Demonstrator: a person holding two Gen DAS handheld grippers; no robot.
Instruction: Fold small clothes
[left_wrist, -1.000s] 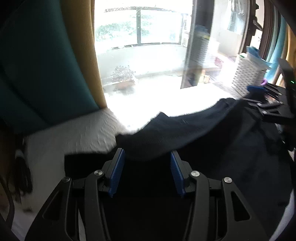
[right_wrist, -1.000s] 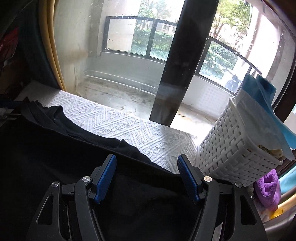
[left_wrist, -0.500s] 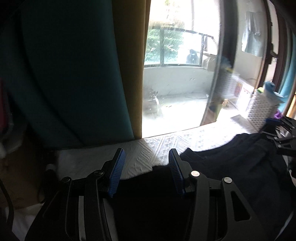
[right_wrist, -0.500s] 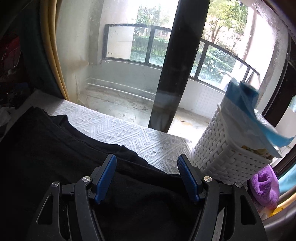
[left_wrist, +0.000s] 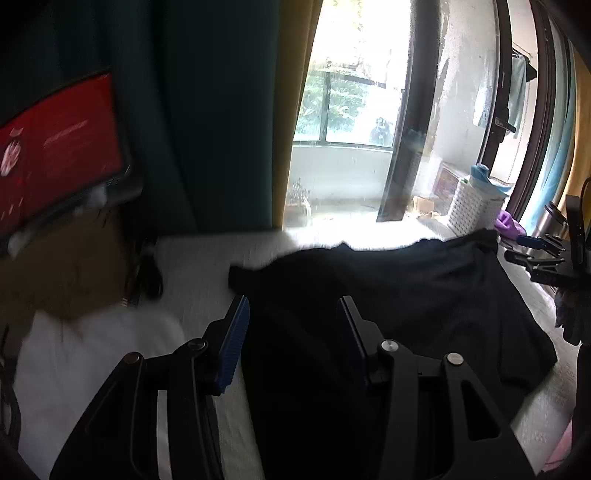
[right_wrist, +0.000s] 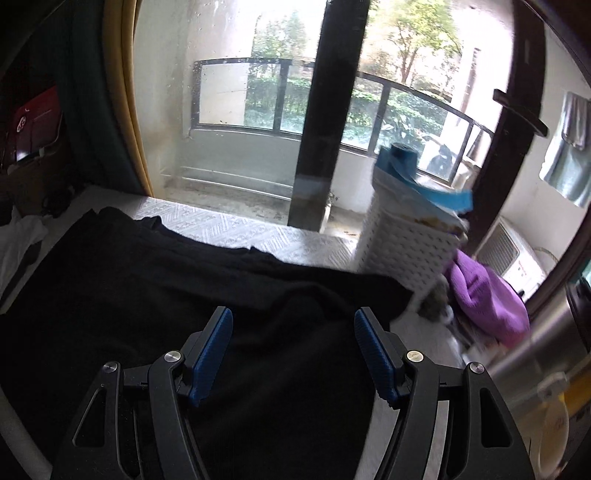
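left hand-held gripper (left_wrist: 293, 332): jaws apart | right hand-held gripper (right_wrist: 293, 347): jaws apart

White print on the red box (left_wrist: 55, 147), blurred (nothing legible)

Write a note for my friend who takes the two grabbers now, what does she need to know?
Left gripper: jaws apart, nothing held, above the black garment.
Right gripper: jaws apart, nothing held, above the same garment.
The garment lies spread on the white patterned cover, one corner near the white basket; a purple cloth sits beside the basket.
Done: garment laid out.
Left: I see no finished fold yet; how far folding has got is hard to judge.
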